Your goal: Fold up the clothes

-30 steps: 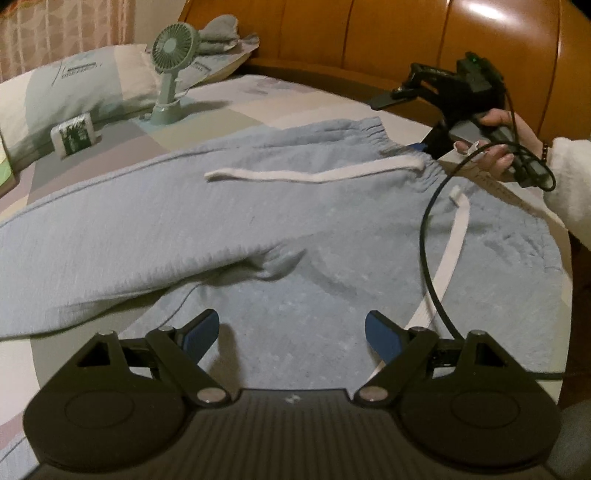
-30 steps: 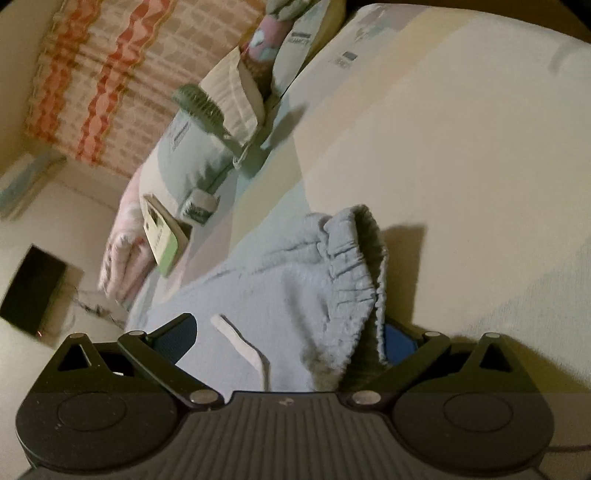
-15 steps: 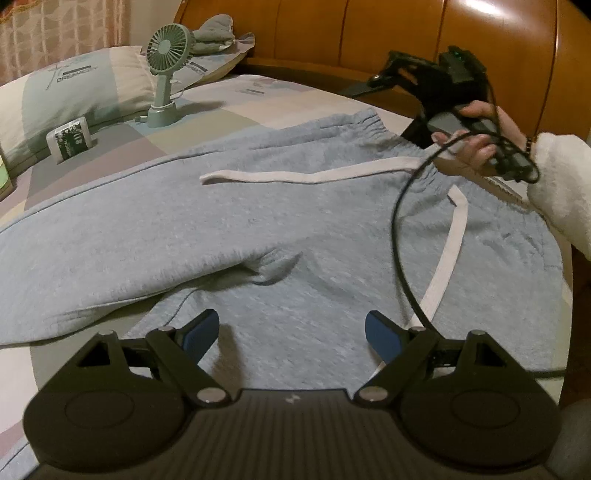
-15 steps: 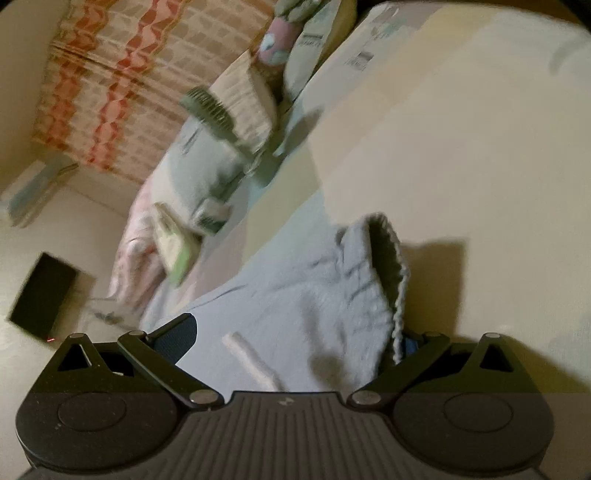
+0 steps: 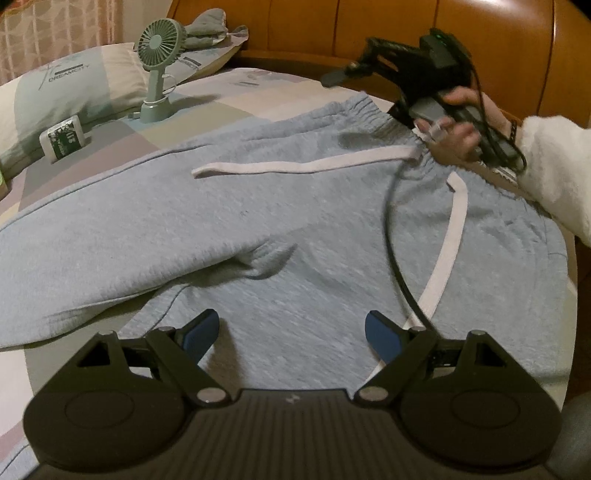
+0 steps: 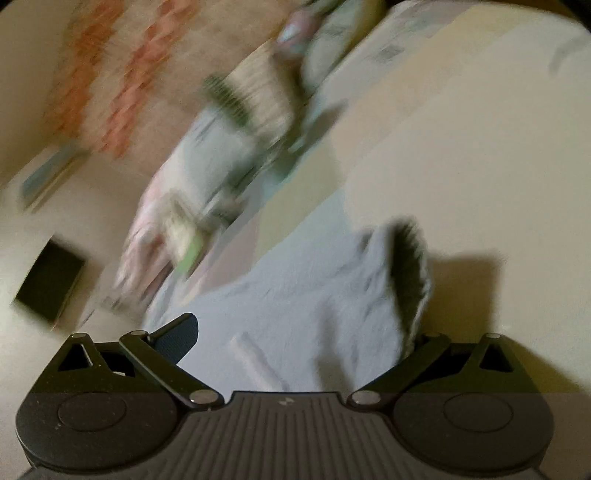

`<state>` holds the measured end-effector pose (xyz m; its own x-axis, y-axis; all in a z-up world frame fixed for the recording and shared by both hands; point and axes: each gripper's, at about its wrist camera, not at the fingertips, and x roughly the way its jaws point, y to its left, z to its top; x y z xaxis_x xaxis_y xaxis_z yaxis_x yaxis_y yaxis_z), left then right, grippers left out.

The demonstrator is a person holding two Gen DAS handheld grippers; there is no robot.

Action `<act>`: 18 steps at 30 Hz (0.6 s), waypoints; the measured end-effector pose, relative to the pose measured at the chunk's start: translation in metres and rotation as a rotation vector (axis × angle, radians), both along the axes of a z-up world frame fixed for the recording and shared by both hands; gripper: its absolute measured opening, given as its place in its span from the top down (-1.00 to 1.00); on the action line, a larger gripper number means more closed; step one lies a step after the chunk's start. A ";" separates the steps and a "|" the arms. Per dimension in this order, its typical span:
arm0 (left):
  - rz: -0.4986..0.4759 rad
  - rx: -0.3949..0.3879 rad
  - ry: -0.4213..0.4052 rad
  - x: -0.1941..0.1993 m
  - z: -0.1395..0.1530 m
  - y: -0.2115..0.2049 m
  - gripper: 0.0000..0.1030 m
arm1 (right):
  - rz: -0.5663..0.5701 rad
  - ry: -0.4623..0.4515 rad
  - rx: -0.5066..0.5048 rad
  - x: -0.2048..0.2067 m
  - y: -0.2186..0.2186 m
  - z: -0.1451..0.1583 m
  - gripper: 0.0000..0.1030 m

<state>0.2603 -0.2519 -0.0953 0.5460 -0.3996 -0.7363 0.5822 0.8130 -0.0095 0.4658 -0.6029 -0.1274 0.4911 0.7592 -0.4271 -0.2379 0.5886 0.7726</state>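
Light blue-grey sweatpants (image 5: 258, 206) lie spread on the bed, waistband at the far right, with a white drawstring (image 5: 448, 251) trailing across them. My left gripper (image 5: 291, 334) hovers open just above the cloth below the crotch, nothing between its fingers. A person's hand (image 5: 458, 125) in a white sleeve holds the right tool at the waistband's far corner. In the blurred right wrist view my right gripper (image 6: 297, 339) stands wide open, and a raised fold of the waistband (image 6: 406, 266) covers its right finger.
A green desk fan (image 5: 159, 70), a small packet (image 5: 64, 136) and pillows (image 5: 74, 85) sit at the bed's far left. The wooden headboard (image 5: 369, 26) runs behind. A black cable (image 5: 391, 236) loops over the pants. A black box (image 6: 48, 284) lies on the floor.
The right gripper is swinging, so its view has blurred, and the waistband fold has shifted toward its right finger. The left gripper has barely moved and stays open.
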 end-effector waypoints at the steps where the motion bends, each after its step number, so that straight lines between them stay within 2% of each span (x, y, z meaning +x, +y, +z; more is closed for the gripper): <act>1: 0.003 0.001 0.002 0.001 -0.001 0.000 -0.68 | 0.010 -0.007 -0.005 0.000 0.001 0.000 -0.75; 2: 0.006 0.005 0.002 0.001 -0.002 0.000 -0.68 | -0.011 -0.001 -0.005 0.002 -0.002 -0.002 -0.55; 3: 0.008 0.010 0.001 0.001 -0.002 0.000 -0.68 | -0.042 0.020 0.013 0.005 -0.008 -0.006 -0.44; 5: 0.010 0.017 0.002 0.000 -0.003 0.000 -0.68 | -0.104 0.069 0.060 0.013 -0.022 -0.015 0.19; 6: 0.010 0.017 0.002 0.000 -0.003 0.000 -0.68 | -0.125 0.086 0.053 0.015 -0.025 -0.019 0.39; 7: 0.010 0.017 0.003 0.000 -0.003 0.000 -0.68 | -0.144 0.102 0.037 0.018 -0.028 -0.024 0.78; 12: 0.009 0.024 0.003 0.000 -0.005 0.000 -0.68 | -0.135 0.069 0.032 0.014 -0.027 -0.027 0.76; 18: 0.008 0.022 0.002 0.002 -0.003 0.000 -0.68 | -0.122 0.023 -0.122 0.011 -0.010 -0.011 0.76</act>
